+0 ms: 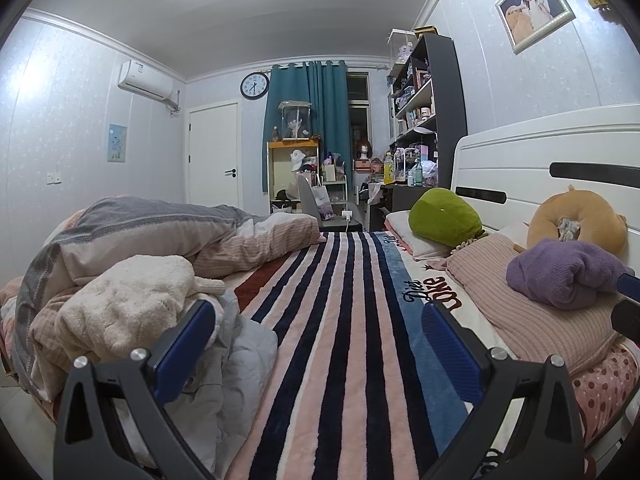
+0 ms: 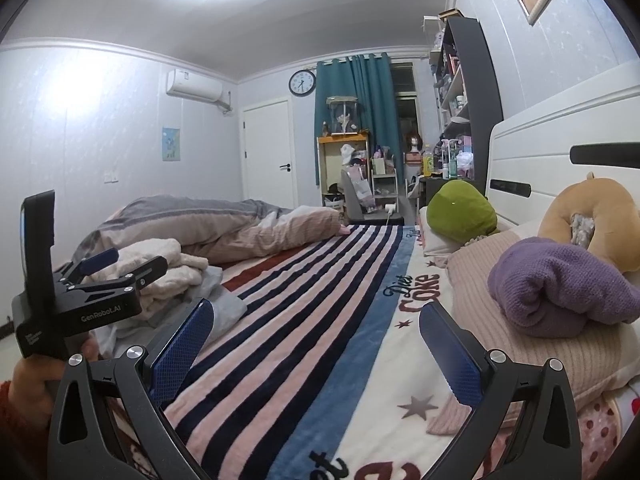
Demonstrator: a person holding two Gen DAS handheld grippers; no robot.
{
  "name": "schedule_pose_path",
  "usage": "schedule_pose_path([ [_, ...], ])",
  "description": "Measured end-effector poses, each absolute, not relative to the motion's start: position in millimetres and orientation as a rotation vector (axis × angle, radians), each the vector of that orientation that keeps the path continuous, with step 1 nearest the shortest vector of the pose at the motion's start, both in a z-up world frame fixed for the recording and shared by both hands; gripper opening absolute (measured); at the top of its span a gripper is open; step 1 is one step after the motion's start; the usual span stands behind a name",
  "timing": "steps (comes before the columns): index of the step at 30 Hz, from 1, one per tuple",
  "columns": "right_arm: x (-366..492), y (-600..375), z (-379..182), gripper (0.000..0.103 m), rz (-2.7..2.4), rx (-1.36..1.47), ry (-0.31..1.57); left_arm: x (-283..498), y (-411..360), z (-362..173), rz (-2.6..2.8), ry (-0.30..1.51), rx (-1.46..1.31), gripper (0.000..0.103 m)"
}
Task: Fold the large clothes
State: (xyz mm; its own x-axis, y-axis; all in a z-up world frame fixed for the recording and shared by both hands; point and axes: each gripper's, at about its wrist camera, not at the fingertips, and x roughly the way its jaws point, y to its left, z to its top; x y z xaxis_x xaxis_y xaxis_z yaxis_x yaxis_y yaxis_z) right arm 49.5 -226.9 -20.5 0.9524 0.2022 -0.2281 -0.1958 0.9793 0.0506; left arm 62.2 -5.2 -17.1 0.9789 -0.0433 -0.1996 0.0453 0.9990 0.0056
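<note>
1. Left wrist view: left gripper [image 1: 320, 328] spread wide, empty, level, aimed along the bed [image 1: 340, 300] above the stripes. Clothes pile, cream fleece [image 1: 128, 300] over a grey garment [image 1: 240, 356], at the bed's left edge, just beside the left finger. Purple knit [image 1: 560, 276] on the pillow [image 1: 532, 312] near the headboard [image 1: 540, 152], further off.
2. Right wrist view: right gripper [image 2: 316, 340] likewise gaping, empty, level. Left gripper [image 2: 124, 266] seen at far left, hovering by the fleece [image 2: 160, 268]; purple knit [image 2: 556, 288] just right of the right finger.
3. Judgement: pile nearer the left hand, knit nearer the right; nothing yet gripped.
</note>
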Motion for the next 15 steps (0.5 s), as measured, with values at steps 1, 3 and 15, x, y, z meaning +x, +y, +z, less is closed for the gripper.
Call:
schedule_pose_path([
  [1, 49.4, -227.0, -20.5, 0.103, 0.202, 0.027, 0.234, 62.4, -5.1, -17.1, -0.045, 0.202, 0.01, 0.102],
  [3, 48.9, -226.8, -19.7, 0.103, 0.201, 0.028, 0.233, 62.2, -5.2, -17.2, -0.045, 0.201, 0.011, 0.102],
  [15, 49.6, -227.9, -20.0, 0.103, 0.202, 0.029, 0.234, 62.2, -5.2, -15.5, -0.052, 0.205, 0.005, 0.102],
])
